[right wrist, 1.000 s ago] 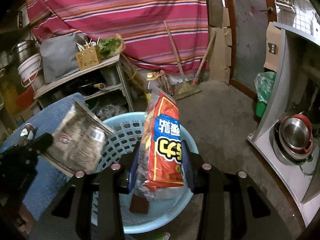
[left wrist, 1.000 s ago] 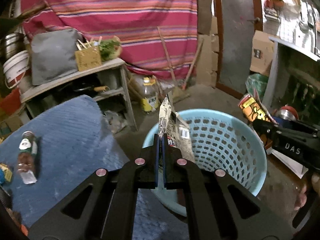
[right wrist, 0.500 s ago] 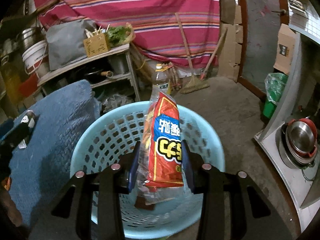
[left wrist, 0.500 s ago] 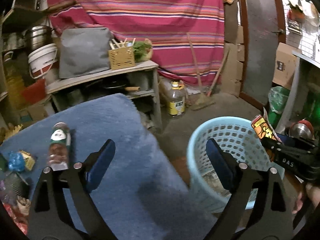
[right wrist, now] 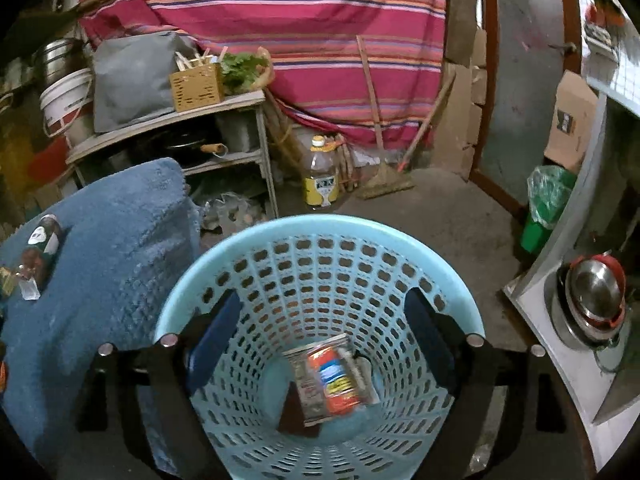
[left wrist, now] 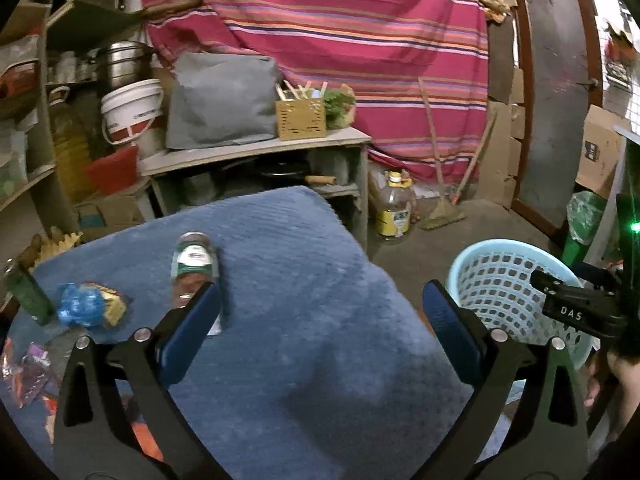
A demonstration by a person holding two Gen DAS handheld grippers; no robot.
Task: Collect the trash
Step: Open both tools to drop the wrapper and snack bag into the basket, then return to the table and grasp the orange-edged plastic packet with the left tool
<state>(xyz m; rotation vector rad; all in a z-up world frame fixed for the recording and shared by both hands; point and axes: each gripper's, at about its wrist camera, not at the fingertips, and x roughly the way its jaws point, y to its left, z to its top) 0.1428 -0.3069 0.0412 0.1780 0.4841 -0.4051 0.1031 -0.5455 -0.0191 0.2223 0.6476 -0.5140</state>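
From the left wrist view, the left claw [left wrist: 320, 312] no longer pinches the silvery wrapper it carried a second ago: its blue pads stand wide apart and are opening the last bit, with nothing between them. It has swung away from the light blue basket [left wrist: 500, 292], which now sits at the right, and faces the blue-covered surface [left wrist: 304, 288]. There the remaining trash lies: a bottle [left wrist: 194, 268] on its side just beyond the left pad, a crumpled blue wrapper [left wrist: 80, 310] on a yellow packet at the far left, and purple scraps [left wrist: 28, 372] near the left edge. The right claw [left wrist: 576, 312] shows at the right, over the basket.

From the right wrist view, the right claw [right wrist: 320, 340] hangs over the basket [right wrist: 320, 232], jaws opening and empty. The red snack bag [right wrist: 334, 380] it held half a second ago now lies on the basket floor beside the silvery wrapper [right wrist: 304, 380]. Two pieces are collected; the bottle looks like the nearest next pick.
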